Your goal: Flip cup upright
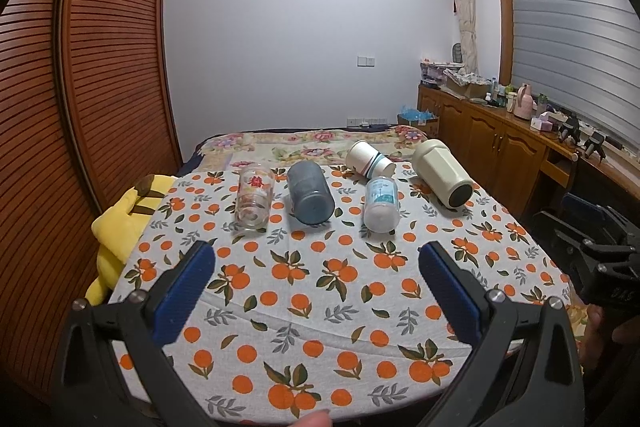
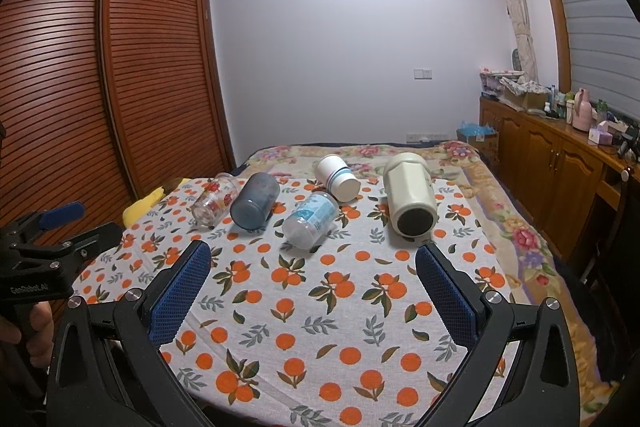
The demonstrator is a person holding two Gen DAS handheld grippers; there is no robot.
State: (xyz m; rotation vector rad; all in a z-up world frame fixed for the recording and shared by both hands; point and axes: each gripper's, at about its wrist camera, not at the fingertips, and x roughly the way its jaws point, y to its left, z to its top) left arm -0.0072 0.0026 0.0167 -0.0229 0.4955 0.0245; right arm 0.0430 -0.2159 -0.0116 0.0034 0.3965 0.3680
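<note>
Several cups lie on their sides on an orange-print cloth (image 1: pixel 312 287). From left: a clear glass with red print (image 1: pixel 254 201) (image 2: pixel 214 200), a grey-blue tumbler (image 1: pixel 311 198) (image 2: pixel 255 201), a clear cup with blue print (image 1: pixel 382 204) (image 2: pixel 311 220), a white paper cup with blue bands (image 1: pixel 369 159) (image 2: pixel 337 177), and a cream faceted cup (image 1: pixel 442 173) (image 2: pixel 410 195). My left gripper (image 1: pixel 316 259) is open and empty, short of the cups. My right gripper (image 2: pixel 312 259) is open and empty, also short of them.
A yellow plush toy (image 1: pixel 120 227) lies at the cloth's left edge. A slatted wooden wardrobe (image 1: pixel 80 67) stands on the left. A wooden cabinet (image 1: pixel 500 135) with clutter runs along the right wall. A floral blanket (image 2: pixel 500 195) covers the bed behind and right.
</note>
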